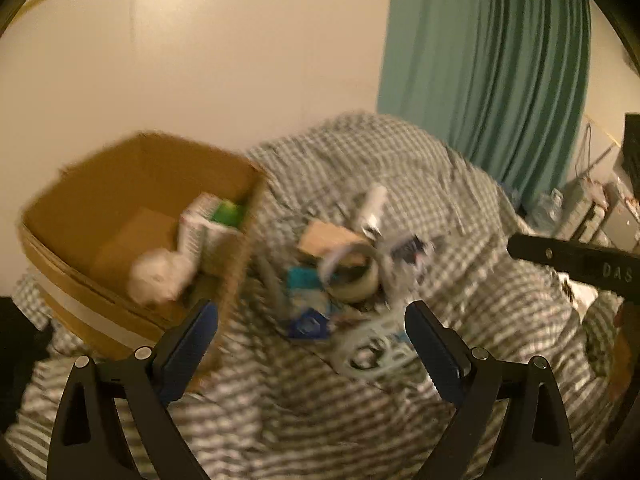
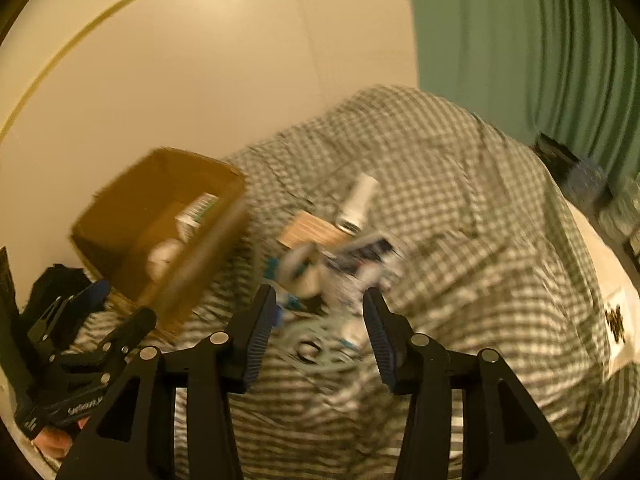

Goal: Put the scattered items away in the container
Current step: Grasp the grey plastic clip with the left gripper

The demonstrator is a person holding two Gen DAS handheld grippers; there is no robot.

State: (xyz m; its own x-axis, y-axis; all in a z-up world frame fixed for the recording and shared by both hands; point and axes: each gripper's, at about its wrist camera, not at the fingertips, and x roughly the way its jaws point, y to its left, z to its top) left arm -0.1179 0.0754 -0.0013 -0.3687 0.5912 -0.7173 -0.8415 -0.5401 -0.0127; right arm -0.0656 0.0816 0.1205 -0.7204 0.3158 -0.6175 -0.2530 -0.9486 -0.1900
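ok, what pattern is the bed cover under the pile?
Grey-and-white gingham check on the bed cover; clearest in the right wrist view, far side, where blur is least.

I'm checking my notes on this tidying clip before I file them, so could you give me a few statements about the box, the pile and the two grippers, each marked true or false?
1. The cardboard box already holds some items. True.
2. The left gripper is clamped on the tape roll. False: its jaws stand wide open with nothing held.
3. The scattered pile lies on a checked bedcover. True.
4. The right gripper carries a white bottle. False: it is open and empty; the bottle lies on the bedcover.
5. The curtain is red. False: it is green.
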